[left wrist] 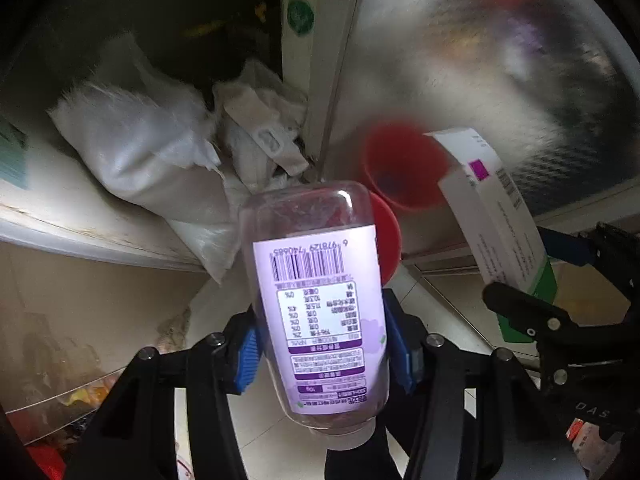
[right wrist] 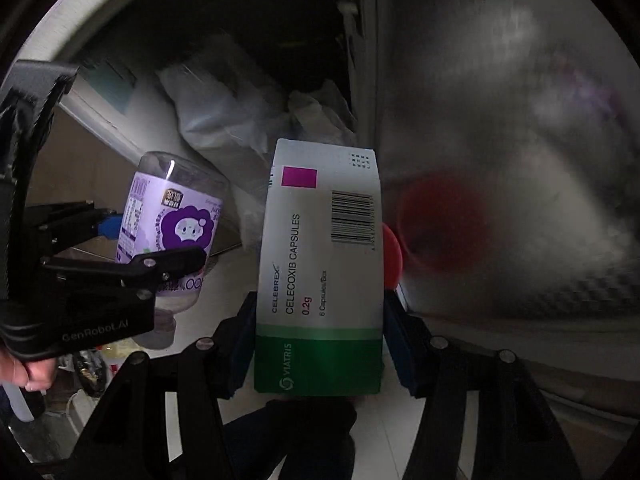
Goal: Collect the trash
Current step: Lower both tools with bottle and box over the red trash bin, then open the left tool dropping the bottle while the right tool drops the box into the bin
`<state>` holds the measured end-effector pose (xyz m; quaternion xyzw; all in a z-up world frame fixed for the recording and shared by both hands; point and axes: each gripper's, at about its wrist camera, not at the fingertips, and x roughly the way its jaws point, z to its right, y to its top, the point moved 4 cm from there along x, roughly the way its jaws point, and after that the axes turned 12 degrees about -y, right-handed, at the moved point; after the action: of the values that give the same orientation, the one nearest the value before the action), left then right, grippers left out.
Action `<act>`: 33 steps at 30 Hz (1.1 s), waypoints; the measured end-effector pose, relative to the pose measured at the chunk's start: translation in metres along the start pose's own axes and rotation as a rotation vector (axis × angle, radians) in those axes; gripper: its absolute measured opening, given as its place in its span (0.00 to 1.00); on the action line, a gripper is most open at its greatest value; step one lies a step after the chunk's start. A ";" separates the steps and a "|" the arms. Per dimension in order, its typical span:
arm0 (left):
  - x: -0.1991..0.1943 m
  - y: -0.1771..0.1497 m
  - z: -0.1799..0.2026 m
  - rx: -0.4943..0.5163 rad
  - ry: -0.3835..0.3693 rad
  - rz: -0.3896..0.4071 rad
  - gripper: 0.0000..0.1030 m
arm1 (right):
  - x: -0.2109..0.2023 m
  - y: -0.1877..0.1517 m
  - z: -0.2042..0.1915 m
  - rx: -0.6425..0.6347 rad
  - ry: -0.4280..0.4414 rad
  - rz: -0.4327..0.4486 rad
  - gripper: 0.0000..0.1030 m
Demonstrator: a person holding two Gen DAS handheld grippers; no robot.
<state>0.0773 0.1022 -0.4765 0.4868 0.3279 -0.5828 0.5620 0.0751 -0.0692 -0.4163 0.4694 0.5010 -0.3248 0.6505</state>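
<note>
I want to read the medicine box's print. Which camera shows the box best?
The right wrist view: the medicine box faces the camera squarely, its barcode and lettering legible, held between the right tool's blue pads. The left wrist view shows the box only at an angle near the edge, its text too small to read.

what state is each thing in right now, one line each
left gripper: shut on the plastic bottle
plastic bottle: clear, looks empty, held with its neck toward the camera
right gripper: shut on the medicine box
medicine box: closed, held by its green end
red round object: behind the bottle, blurred
white bags: crumpled, piled by the wall
</note>
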 end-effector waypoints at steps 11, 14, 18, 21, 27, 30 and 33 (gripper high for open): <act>0.055 0.020 -0.007 0.022 -0.040 -0.047 0.50 | 0.056 0.001 0.021 0.077 -0.043 -0.051 0.54; 0.057 0.028 -0.001 0.061 -0.036 -0.058 0.50 | 0.056 -0.001 0.020 0.088 -0.050 -0.058 0.54; 0.058 0.037 0.005 0.086 -0.047 -0.059 0.65 | 0.059 -0.002 0.025 0.099 -0.052 -0.066 0.54; 0.059 0.042 0.006 0.112 -0.052 -0.060 0.65 | 0.064 -0.001 0.025 0.105 -0.051 -0.075 0.54; 0.057 0.038 -0.005 0.079 -0.049 -0.051 0.66 | 0.065 -0.004 0.024 0.090 -0.045 -0.088 0.54; 0.052 0.032 -0.009 0.076 -0.048 -0.055 0.80 | 0.064 -0.003 0.021 0.080 -0.035 -0.090 0.54; 0.045 0.027 -0.013 0.083 -0.042 -0.040 0.85 | 0.066 0.001 0.016 0.063 -0.026 -0.088 0.54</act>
<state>0.1108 0.0949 -0.5181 0.4907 0.3011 -0.6172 0.5364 0.1006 -0.0805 -0.4781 0.4630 0.5021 -0.3746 0.6270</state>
